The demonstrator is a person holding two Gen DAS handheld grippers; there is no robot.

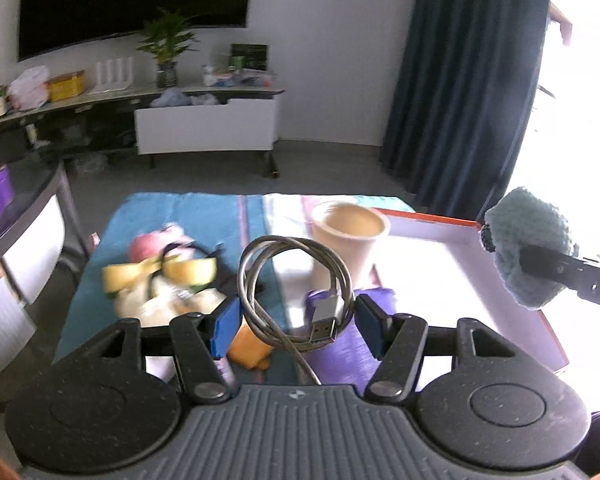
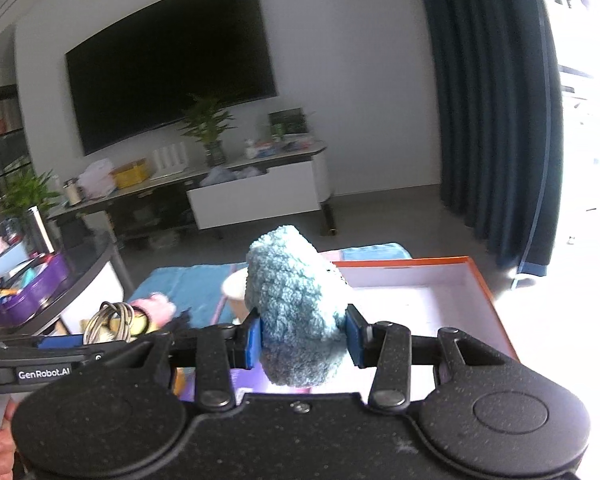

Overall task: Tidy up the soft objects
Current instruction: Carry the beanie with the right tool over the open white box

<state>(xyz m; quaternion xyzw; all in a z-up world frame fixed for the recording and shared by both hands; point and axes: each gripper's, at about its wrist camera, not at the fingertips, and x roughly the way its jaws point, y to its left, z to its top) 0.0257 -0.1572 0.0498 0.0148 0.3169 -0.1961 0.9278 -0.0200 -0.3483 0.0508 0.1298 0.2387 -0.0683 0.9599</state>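
Left tool (image 1: pixel 296 316): our blue pads sit apart, with a coiled USB cable (image 1: pixel 296 292) looped between them; pads touch the coil's outer sides, so we read it as clamped on the cable, which is held up above the desk (image 1: pixel 204 216). Right tool (image 2: pixel 304 336): pads clamped on a blue knit toy (image 2: pixel 296 308), squeezed at its lower half and sticking up between the fingers. In the left view that toy shows at the right edge, above the orange-rimmed box (image 1: pixel 432 220). The box has a white interior, and we can't see anything in it through the glare. On the blue cloth: a paper cup (image 1: pixel 348 244) upright just beside the box's left wall, and a plush (image 1: pixel 160 276) in pink, yellow and cream lying left of the cup, blurred. A purple item (image 1: pixel 340 356) and an orange one (image 1: pixel 248 348) sit below the left tool, too blurred to identify. Background: TV (image 2: pixel 172 60), plant (image 2: pixel 208 124), dark curtain (image 2: pixel 488 100).
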